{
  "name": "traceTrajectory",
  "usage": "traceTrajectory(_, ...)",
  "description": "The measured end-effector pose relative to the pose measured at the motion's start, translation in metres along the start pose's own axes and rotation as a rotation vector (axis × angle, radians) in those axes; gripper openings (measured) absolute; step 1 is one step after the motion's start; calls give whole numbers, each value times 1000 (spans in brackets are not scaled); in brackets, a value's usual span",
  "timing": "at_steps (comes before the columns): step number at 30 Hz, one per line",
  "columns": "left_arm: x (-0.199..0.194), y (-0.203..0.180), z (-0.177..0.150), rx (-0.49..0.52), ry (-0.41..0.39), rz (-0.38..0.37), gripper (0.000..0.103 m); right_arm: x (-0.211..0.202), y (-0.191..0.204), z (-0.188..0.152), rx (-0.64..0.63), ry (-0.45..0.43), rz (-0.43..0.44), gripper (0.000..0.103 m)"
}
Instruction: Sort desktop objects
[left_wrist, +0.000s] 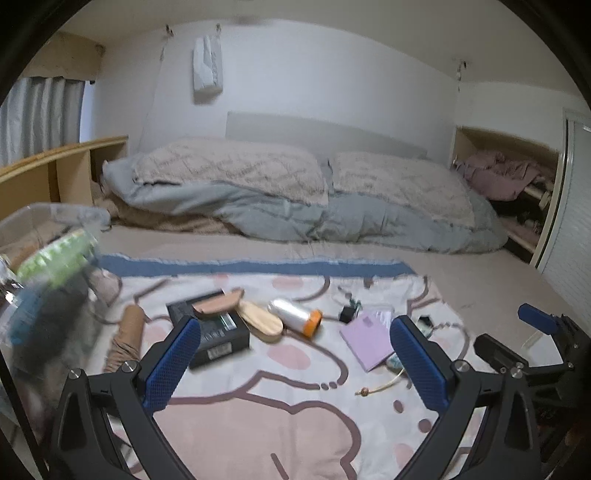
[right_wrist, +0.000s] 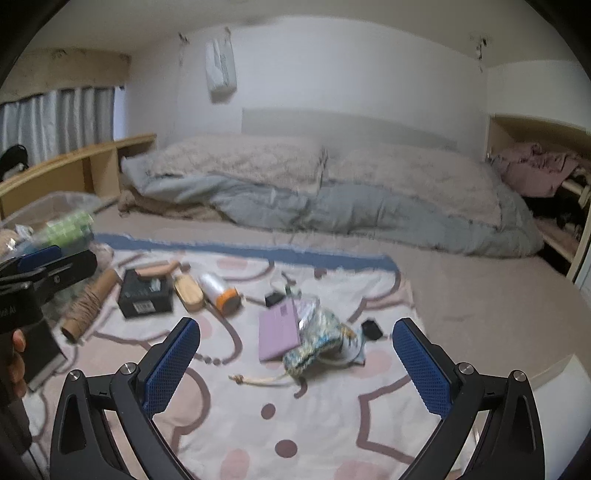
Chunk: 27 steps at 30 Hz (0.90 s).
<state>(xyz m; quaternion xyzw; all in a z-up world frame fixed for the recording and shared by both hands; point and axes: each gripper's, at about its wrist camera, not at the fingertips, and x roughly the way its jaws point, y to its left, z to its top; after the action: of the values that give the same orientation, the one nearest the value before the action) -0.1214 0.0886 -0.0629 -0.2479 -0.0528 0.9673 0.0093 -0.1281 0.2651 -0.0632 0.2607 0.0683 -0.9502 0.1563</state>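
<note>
Small objects lie scattered on a pink patterned blanket spread over a bed. A black box, a wooden brush, a clear spool with an orange cap and a lilac notebook lie ahead of my left gripper, which is open and empty above the blanket. A twine roll lies at the left. My right gripper is open and empty above a patterned drawstring pouch beside the lilac notebook. The black box and the spool lie further back.
A clear plastic bin with several items stands at the left edge of the blanket. A grey duvet and pillows lie across the back. Wooden shelves stand at left, a cluttered closet at right. The other gripper shows at right.
</note>
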Motion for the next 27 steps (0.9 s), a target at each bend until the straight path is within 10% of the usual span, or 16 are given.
traceTrajectory(15,105,-5,-75,-3,246,-10,103,98,-35,-14,124,286,-6,103)
traceTrajectory(22,124,-6,-94,12,323,-94,103,130,-60,15,172,250,-27,103)
traceTrajectory(27,137,3,-101,-72,400,-196,103,161,-75,29,219,263,-30,43)
